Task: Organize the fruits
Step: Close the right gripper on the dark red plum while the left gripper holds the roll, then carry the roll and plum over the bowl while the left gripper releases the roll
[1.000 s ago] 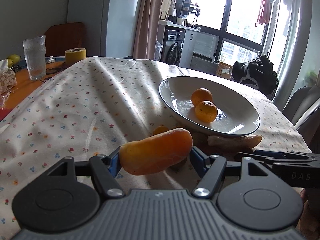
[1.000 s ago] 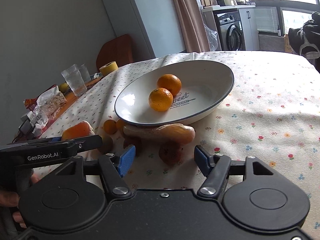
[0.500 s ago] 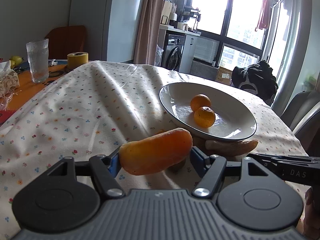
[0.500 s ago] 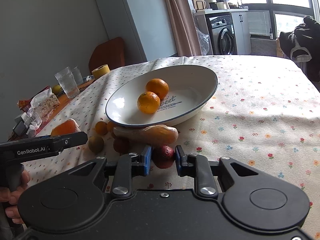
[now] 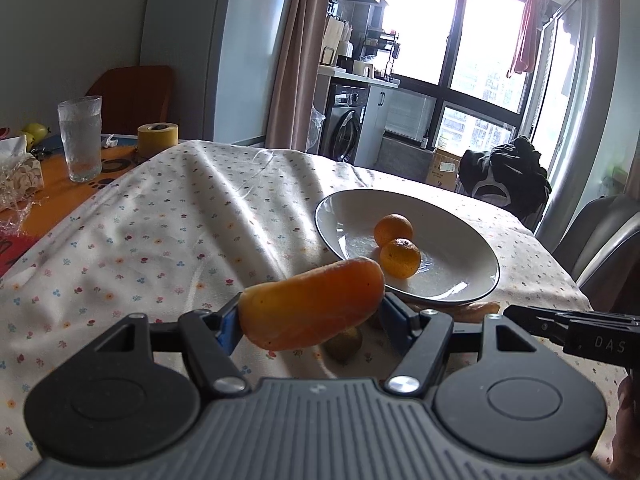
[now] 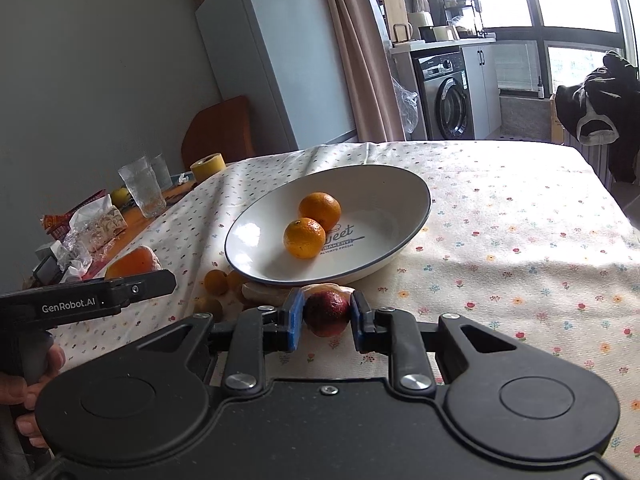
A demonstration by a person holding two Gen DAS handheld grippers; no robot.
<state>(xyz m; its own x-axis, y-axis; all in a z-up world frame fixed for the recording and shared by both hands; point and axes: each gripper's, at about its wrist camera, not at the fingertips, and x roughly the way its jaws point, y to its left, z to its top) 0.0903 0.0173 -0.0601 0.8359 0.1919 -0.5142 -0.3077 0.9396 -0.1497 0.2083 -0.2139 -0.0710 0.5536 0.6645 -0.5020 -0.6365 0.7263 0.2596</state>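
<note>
While both tools carry fruit, each should clear the rim before letting go. Nearest, the left gripper (image 5: pixel 310 318) is clamped on a long orange fruit (image 5: pixel 312 308), the right gripper (image 6: pixel 325 316) on a dark red fruit (image 6: pixel 327 313). Beyond sits the white dish (image 6: pixel 416 190) holding two oranges (image 6: pixel 305 237). Only the right wrist view shows the small fruits (image 6: pixel 216 281) by the dish and its printed lettering.

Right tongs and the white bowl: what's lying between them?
In the right wrist view, a pale elongated fruit lies on the cloth between the right tongs, shut on a dark red fruit, and the bowl.
</note>
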